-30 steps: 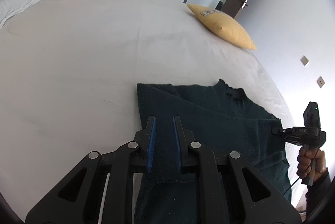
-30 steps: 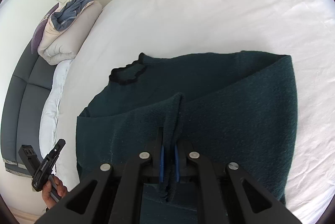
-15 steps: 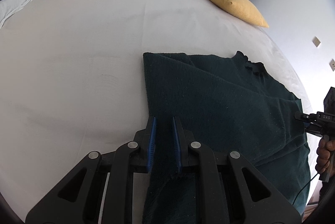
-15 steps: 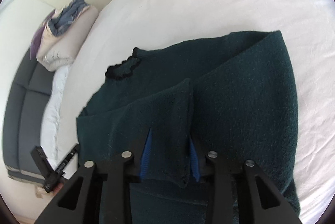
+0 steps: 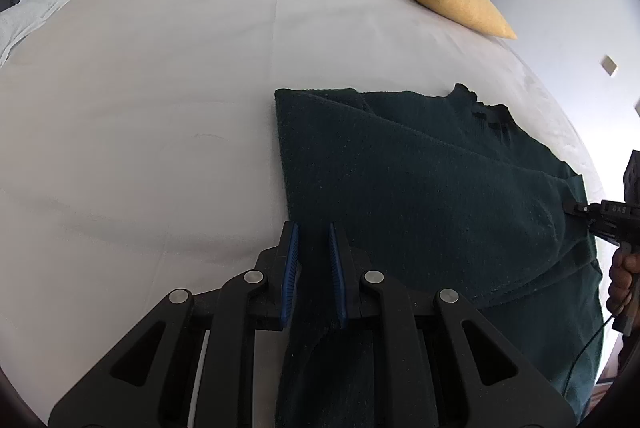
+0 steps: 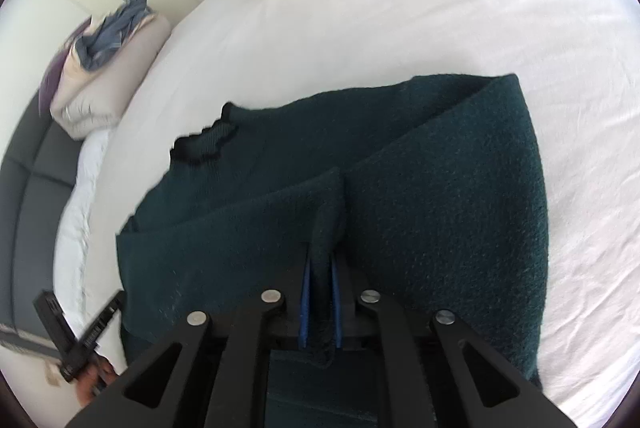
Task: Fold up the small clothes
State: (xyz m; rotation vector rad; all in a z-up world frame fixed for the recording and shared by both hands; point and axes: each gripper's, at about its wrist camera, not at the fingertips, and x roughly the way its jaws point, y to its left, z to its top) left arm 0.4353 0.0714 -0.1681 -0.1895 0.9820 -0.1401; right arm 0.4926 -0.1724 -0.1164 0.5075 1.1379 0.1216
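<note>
Currently, findings from the jaws outward:

Left gripper (image 5: 313,260): your jaws stand a little apart with the sweater's edge running between the blue pads; whether the pads actually press the cloth, you cannot tell from this view.

Right gripper (image 6: 320,302): your jaws are nearly closed on a pinched ridge of the knit, which stands up between the pads.

Sweater (image 5: 420,180): dark green, lying on the white bed (image 5: 180,68), partly doubled over itself, collar toward the far side.

Handling: judged soft, thick and limp, with some weight; it should sag between your two holds and not slip readily. Take it at hems and corners, through all layers, not mid-panel.

Left view only: the yellow pillow (image 5: 444,2) beside the door, and your right gripper at the sweater's far edge.

Right view only: the black collar trim (image 6: 204,144) in full, the rolled fold along the right side, the grey clothes on the folded duvet (image 6: 108,76).
</note>
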